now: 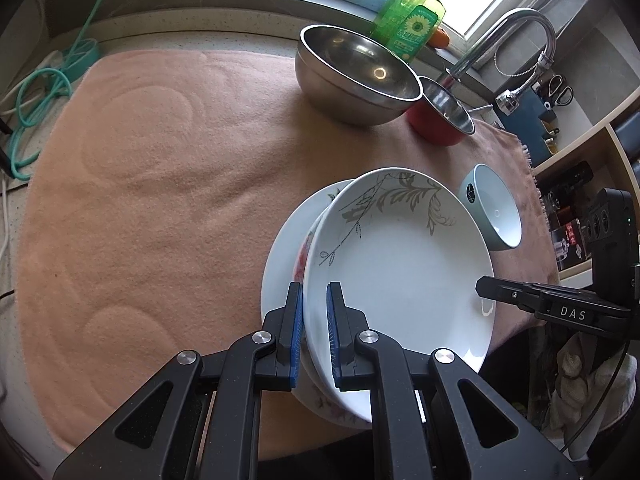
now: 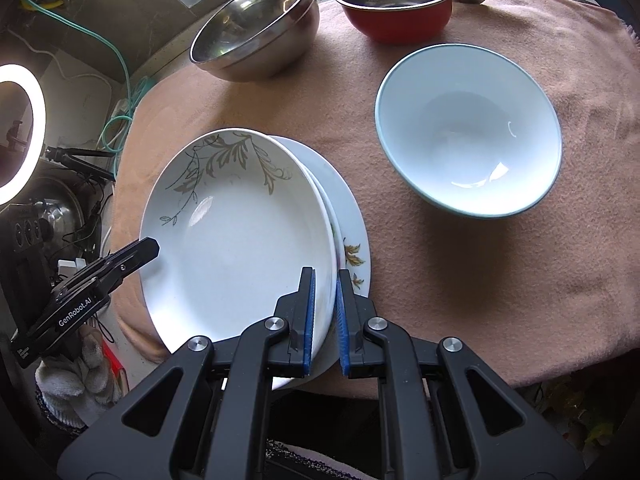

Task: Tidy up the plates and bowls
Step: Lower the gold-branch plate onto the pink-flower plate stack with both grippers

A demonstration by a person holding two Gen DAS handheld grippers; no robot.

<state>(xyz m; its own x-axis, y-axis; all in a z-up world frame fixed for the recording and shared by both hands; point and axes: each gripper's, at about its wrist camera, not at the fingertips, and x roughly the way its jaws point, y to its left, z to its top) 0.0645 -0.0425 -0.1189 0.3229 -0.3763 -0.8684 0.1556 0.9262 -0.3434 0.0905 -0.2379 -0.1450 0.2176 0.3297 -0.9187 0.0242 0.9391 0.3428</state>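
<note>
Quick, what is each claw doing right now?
Left gripper: closed on the leaf-patterned plate, at its rim.
Right gripper: closed on the same plate's opposite rim.

Readable text: "DAS" in white on the black body of the right gripper [image 1: 486, 288], right edge of the left wrist frame. "GenRobot.AI" in white on the left gripper [image 2: 150, 246], lower left of the right wrist frame. Green soap bottle [image 1: 412, 16] has a sunflower label; its print is illegible.
</note>
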